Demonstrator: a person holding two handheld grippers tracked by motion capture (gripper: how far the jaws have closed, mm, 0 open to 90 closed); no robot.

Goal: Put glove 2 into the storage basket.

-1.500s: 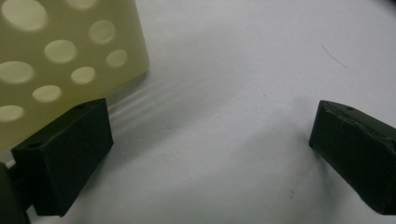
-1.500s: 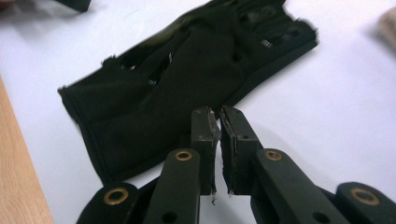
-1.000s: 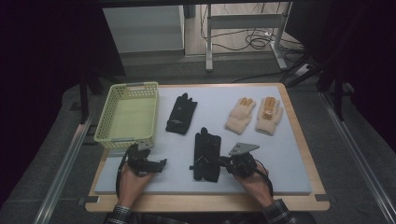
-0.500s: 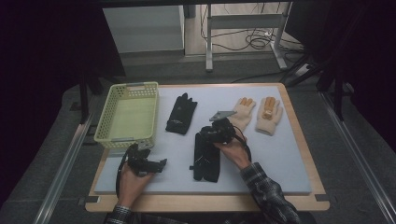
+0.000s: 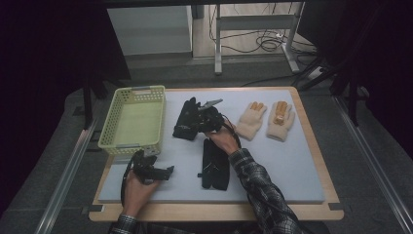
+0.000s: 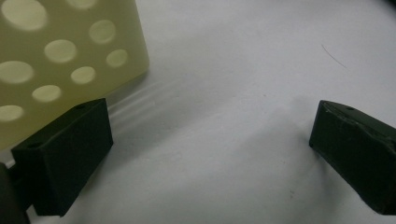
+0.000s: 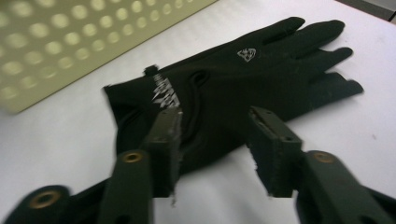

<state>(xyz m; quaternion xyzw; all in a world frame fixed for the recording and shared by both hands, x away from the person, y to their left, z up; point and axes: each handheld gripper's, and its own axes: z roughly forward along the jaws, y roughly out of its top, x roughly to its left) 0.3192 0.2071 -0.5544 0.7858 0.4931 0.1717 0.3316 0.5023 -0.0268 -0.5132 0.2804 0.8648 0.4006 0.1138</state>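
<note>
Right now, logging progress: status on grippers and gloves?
Right gripper jaws just opening, over far black glove, not gripping. Left gripper open, idle by basket. Nothing in the way.

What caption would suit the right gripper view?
Open right gripper poised over a black glove lying beside a yellow basket.

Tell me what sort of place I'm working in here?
Probably a lab or recording workstation rather than a home: a padded wooden table laid out with gloves and a yellow basket, loose cables and metal stand legs on the floor behind it.
</note>
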